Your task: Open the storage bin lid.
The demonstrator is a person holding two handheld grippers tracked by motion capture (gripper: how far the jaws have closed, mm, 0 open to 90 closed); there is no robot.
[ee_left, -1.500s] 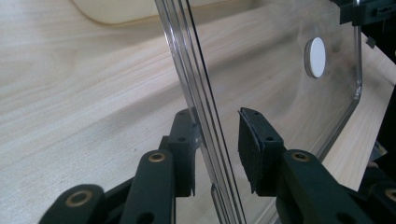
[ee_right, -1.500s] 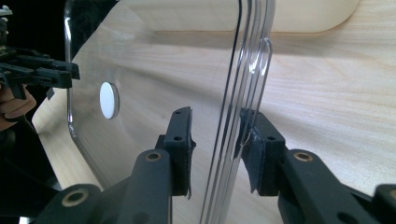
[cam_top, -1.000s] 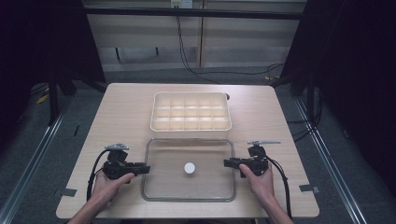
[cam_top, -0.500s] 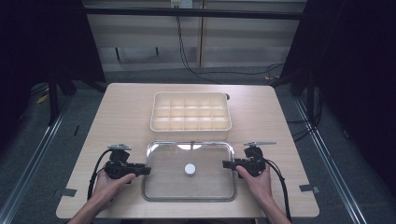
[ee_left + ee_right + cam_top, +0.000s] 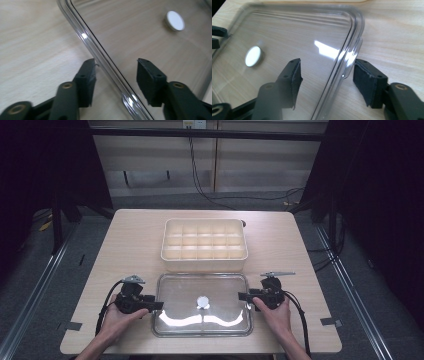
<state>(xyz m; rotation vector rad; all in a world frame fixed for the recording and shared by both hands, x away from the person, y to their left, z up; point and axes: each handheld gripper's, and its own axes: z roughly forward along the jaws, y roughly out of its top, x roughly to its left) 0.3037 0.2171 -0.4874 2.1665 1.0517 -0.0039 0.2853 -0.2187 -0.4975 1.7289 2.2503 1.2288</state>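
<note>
Wooden table (image 5: 130, 245) bears clear, flat lid (image 5: 180, 295).

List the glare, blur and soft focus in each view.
High view: a wavy white glare band crosses the near half of the clear plastic lid; surroundings are dark. Left gripper view: bright glints on the lid's rim, the black jaws soft. Right gripper view: a white reflection patch on the lid, the round white disc slightly blurred.
</note>
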